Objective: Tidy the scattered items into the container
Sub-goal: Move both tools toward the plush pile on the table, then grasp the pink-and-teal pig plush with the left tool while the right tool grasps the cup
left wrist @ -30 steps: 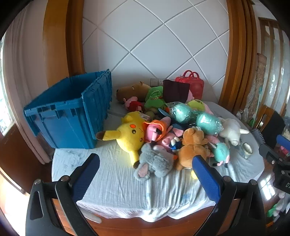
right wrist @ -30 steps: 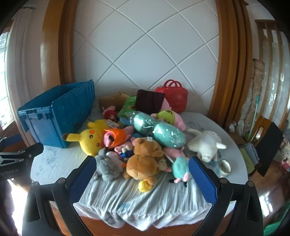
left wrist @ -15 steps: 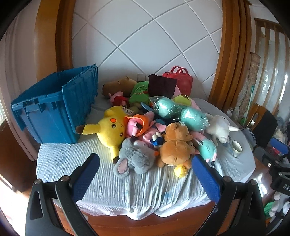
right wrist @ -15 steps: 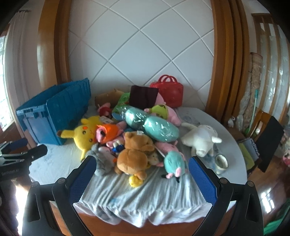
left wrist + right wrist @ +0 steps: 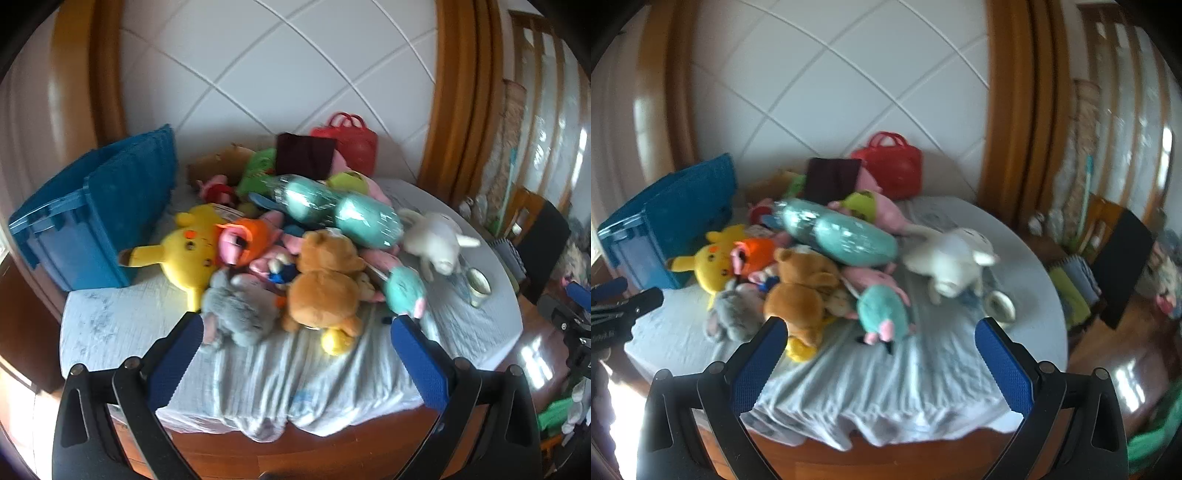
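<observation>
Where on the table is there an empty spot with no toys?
Bare cloth lies between the blue crate and the gray plush, along the near table edge, and right of the small cup. The middle, around the brown bear, is packed.

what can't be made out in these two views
- Inside of the blue plastic crate: both views; its near walls hide whether anything is in it.
- Brown plush at the back: left wrist view; the toy pile covers most of it.
- Small white cup: right wrist view; motion blur hides its contents.
- Left hand-held gripper: right wrist view; cut off by the left edge.
</observation>
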### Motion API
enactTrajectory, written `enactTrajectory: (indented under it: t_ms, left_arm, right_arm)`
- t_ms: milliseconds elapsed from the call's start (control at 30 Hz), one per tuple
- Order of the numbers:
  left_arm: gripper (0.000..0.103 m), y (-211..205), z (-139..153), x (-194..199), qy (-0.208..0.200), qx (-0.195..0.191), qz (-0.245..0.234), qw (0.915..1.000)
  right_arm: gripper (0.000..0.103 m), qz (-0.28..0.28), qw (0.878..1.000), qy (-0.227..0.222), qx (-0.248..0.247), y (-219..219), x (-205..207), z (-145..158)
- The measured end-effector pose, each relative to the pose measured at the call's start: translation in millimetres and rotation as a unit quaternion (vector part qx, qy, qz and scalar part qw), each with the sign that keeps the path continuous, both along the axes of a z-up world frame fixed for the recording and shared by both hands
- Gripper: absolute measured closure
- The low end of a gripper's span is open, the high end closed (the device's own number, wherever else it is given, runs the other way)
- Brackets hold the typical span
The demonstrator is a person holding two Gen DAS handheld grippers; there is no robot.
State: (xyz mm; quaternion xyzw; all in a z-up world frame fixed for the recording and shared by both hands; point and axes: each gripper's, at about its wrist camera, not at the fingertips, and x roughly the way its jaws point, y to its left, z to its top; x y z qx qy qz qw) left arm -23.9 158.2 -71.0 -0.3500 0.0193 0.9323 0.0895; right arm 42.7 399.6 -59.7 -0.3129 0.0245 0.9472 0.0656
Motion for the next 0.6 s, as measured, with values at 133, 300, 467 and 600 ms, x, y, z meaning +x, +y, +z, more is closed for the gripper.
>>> enactTrajectory:
  t_ms: [133,300,467,600]
  left_arm:
    - [0.0,36.8,-7.9,-9.1,-0.005,-0.009,-0.032,0.9994]
    - [0.0,82.5,-21.6,-26.6,-0.02,-0.005,-0.07,0.9973]
    - [0.0,130.3,-33.2,-52.8,-0.028,0.003,-0.104,0.9941]
    - [0.0,175.2,-48.0,-80.0,-0.045,0.0,-0.124,0.9912]
  right_arm:
    - [0.0,-0.025,1.0,-0.011,-0.006,29.1,4.3,-9.9]
    - [0.0,-0.062,0.998,-0.027,-0.016,65.1,8.7,-20.5]
    - [0.0,-0.091,0.995,-0.037,-0.013,101.3,1.0,-27.4]
    - [0.0,-0.095,0.993,-0.067,-0.013,133.4,-23.2,-42.0]
